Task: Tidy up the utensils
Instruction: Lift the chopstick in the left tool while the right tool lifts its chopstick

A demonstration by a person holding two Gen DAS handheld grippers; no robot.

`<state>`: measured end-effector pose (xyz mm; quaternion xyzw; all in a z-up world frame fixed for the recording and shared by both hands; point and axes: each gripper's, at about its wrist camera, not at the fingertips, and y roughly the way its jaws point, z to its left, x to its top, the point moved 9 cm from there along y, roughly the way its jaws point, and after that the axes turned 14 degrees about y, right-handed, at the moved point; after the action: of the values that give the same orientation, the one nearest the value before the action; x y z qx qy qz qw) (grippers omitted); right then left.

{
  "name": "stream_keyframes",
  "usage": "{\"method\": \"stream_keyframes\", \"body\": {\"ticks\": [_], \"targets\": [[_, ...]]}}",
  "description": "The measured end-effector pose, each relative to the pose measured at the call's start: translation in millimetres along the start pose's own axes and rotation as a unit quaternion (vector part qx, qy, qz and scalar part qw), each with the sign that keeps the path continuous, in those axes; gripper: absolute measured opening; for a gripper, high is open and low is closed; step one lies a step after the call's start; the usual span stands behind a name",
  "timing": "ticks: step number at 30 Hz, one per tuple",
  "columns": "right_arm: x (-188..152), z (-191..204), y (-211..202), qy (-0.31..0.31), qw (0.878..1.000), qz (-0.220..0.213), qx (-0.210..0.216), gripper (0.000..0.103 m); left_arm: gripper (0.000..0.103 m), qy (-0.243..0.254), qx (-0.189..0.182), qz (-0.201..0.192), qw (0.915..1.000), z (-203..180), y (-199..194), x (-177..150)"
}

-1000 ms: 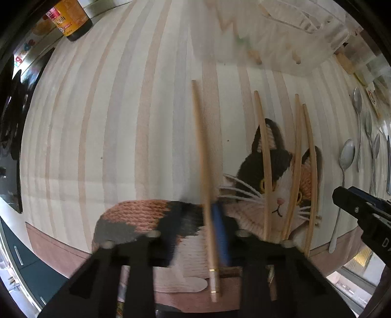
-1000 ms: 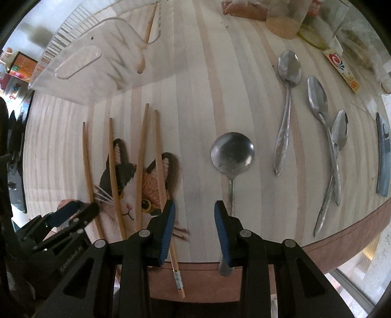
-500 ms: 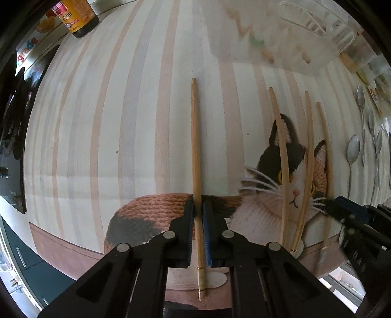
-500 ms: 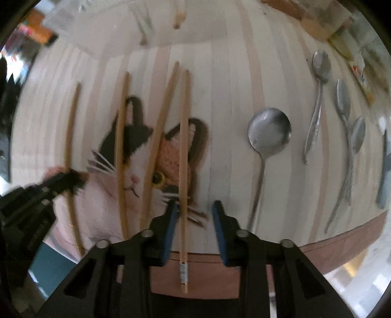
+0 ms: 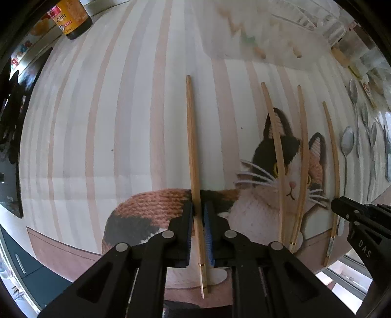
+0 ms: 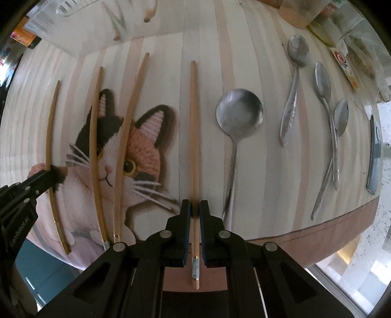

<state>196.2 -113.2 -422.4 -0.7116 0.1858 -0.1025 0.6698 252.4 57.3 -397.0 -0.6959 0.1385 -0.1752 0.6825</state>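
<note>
Several wooden chopsticks lie side by side on a cat-print mat (image 5: 290, 171). My left gripper (image 5: 199, 208) points down over the leftmost chopstick (image 5: 191, 134). Its jaws are opening, and a thin gap shows beside the right pad. In the right wrist view this gripper (image 6: 52, 171) stands at the far left. My right gripper (image 6: 194, 208) is closing, and its pads press on the rightmost chopstick (image 6: 193, 122). The left wrist view shows that gripper (image 5: 336, 204) at the right. Two more chopsticks (image 6: 94, 146) (image 6: 127, 134) lie between them.
A round spoon (image 6: 239, 112) lies just right of the held chopstick, with three slimmer spoons (image 6: 322, 80) and a dark flat utensil (image 6: 374, 156) beyond. A clear tray (image 6: 97, 24) holding chopsticks stands behind the mat. A sauce bottle (image 5: 73, 19) is far left. The table edge (image 6: 317, 232) runs close below.
My right gripper slid left from above the round spoon's handle to the rightmost chopstick and its jaws narrowed onto it. The left gripper's jaws pinched its chopstick, then widened slightly.
</note>
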Motion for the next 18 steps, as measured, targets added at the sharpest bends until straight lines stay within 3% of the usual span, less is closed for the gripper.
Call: {"method": "stream_keyframes", "body": {"ticks": [9, 14, 18], "targets": [[-3, -3, 3, 0.004, 1.0, -0.001, 0.004, 0.009, 0.017, -0.004, 0.0, 0.001, 1.0, -18, -1, -6], [0, -9, 1, 0.009, 1.0, -0.013, 0.009, 0.008, 0.005, 0.0, 0.012, 0.001, 0.9999, -25, 0, -1], [-7, -13, -1, 0.014, 1.0, -0.019, 0.016, 0.007, 0.004, 0.002, 0.03, -0.008, 0.9995, -22, -6, -5]]}}
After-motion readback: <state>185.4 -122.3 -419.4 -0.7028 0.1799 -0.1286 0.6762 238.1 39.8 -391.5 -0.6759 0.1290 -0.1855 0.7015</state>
